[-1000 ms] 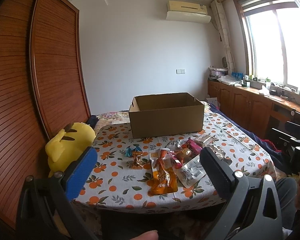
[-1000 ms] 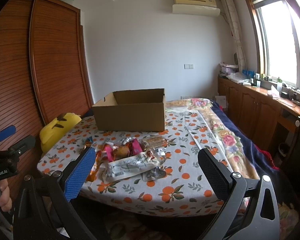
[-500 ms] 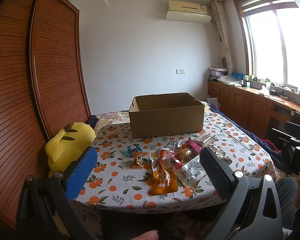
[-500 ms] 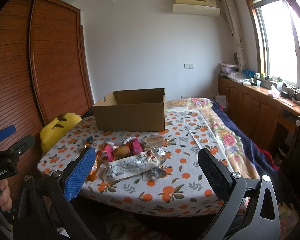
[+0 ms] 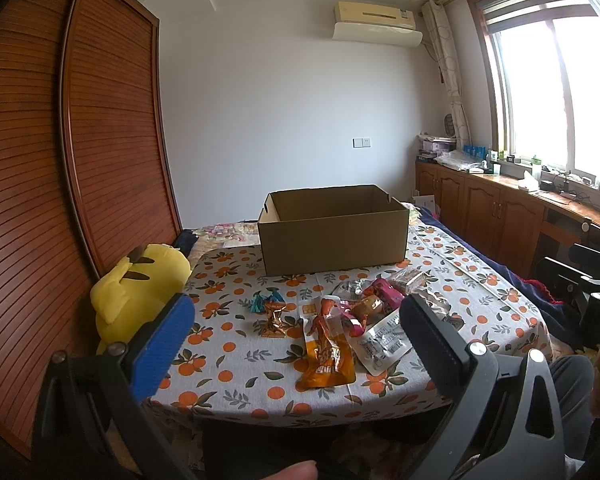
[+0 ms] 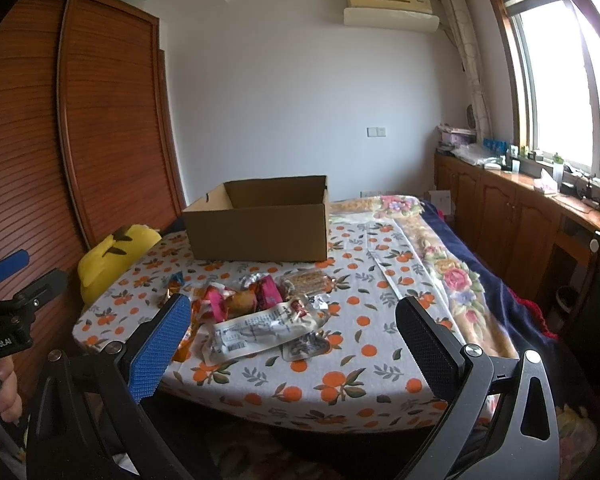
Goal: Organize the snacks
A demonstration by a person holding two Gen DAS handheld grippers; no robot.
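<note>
A table (image 5: 236, 344) under an orange-print cloth (image 6: 340, 380) carries an open cardboard box (image 5: 332, 240) at the far side — nearer, a loose heap of snack packets (image 5: 340, 320).

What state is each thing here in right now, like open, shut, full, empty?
Cardboard box: open on top, upright; its floor is hidden.
Snack packets: loose on the tablecloth, none boxed.
Left tongs: open, holding nothing.
Right tongs: open, holding nothing.
Wardrobe doors: shut.
</note>
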